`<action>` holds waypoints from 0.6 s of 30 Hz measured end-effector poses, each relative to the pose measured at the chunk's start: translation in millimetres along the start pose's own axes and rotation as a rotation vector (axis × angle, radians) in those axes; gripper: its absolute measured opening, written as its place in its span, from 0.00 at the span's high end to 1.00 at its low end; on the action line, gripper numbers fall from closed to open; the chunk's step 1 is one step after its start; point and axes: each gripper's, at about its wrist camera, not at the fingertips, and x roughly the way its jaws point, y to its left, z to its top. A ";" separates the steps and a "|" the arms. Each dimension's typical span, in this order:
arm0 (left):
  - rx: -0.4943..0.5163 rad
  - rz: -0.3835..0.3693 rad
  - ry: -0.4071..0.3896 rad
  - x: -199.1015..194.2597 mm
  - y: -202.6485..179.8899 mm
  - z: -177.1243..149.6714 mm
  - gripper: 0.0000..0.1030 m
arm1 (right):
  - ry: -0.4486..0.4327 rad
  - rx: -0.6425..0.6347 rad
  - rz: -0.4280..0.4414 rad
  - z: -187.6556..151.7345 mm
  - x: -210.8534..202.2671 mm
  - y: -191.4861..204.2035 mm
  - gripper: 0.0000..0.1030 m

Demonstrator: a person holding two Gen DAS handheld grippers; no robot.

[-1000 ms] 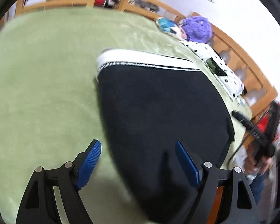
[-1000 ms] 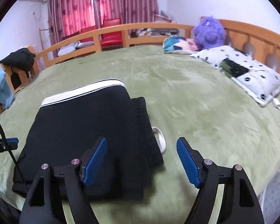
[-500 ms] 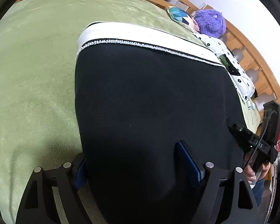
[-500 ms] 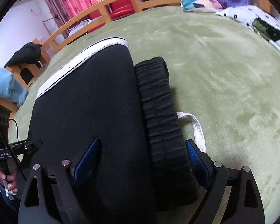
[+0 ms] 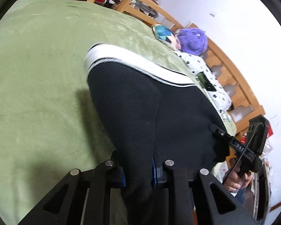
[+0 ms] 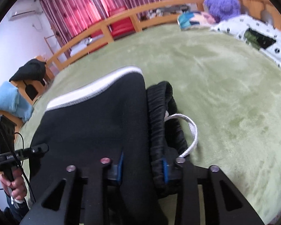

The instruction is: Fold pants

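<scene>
The black pants lie folded on the green bed cover, with a white hem band at the far edge. My left gripper is shut on the near edge of the pants and lifts it slightly. In the right wrist view the pants show the ribbed black waistband and a white drawstring on the right. My right gripper is shut on the near edge by the waistband. Each gripper shows in the other's view, at the pants' side edge.
The green blanket covers a wide bed with a wooden rail around it. A purple plush toy, a colourful cushion and a white spotted pillow lie at the head end. A blue cloth sits on the left.
Both grippers moved forward and down onto the near edge of the pants and closed on it. The near edge now bulges up off the blanket.
</scene>
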 end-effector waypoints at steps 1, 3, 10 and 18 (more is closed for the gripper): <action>-0.001 -0.008 0.004 -6.3 2.8 1.5 0.83 | -0.007 -0.010 -0.004 0.8 -2.9 9.9 0.76; 0.002 -0.007 -0.006 -22.3 11.0 5.8 0.83 | -0.007 -0.017 -0.007 0.3 -3.6 28.8 0.77; -0.045 0.010 -0.033 -93.8 73.1 20.7 0.83 | 0.018 -0.017 0.094 -15.8 12.2 98.0 0.77; -0.089 0.147 -0.074 -184.4 165.5 21.6 0.83 | 0.053 -0.063 0.260 -37.3 64.4 212.2 0.78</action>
